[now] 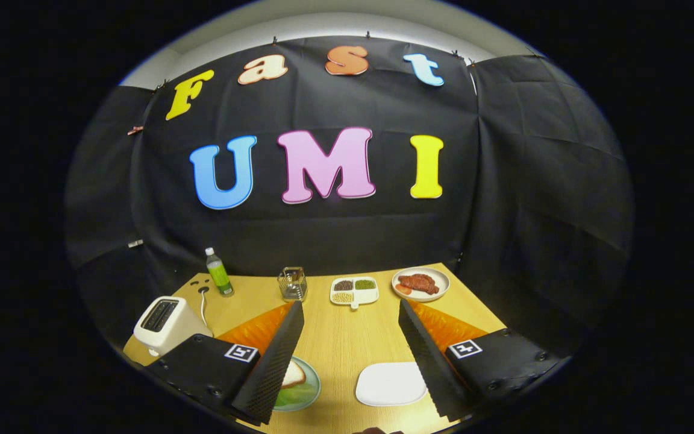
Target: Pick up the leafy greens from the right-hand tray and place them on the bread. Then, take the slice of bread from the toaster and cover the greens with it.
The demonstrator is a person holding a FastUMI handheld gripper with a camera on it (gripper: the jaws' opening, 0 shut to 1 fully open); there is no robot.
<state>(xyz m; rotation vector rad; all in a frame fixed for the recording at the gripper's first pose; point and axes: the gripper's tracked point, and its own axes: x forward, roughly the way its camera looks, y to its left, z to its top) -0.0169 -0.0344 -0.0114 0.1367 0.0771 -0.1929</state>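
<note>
1. Gripper view: the gripper (350,355) hangs above a light wooden table (338,340), its two ridged fingers (275,361) spread wide apart with nothing between them but bare tabletop.
2. A slice of bread (293,375), pale crumb with a tan crust, lies on a round green plate (302,392). It sits just inside the left finger, partly hidden by it.
3. A white rounded-rectangle tray (390,384) lies flat just inside the right finger; no leafy greens can be made out on it.
4. A white toaster (163,324) with two dark slots stands outside the left finger, cord trailing behind; whether bread is in it cannot be told.
5. Beyond the fingers, along the black cloth wall: a green-labelled bottle (218,272), a clear glass holder (293,284), a white divided dish of grains (354,290), and a round plate of reddish meat (420,283).
</note>
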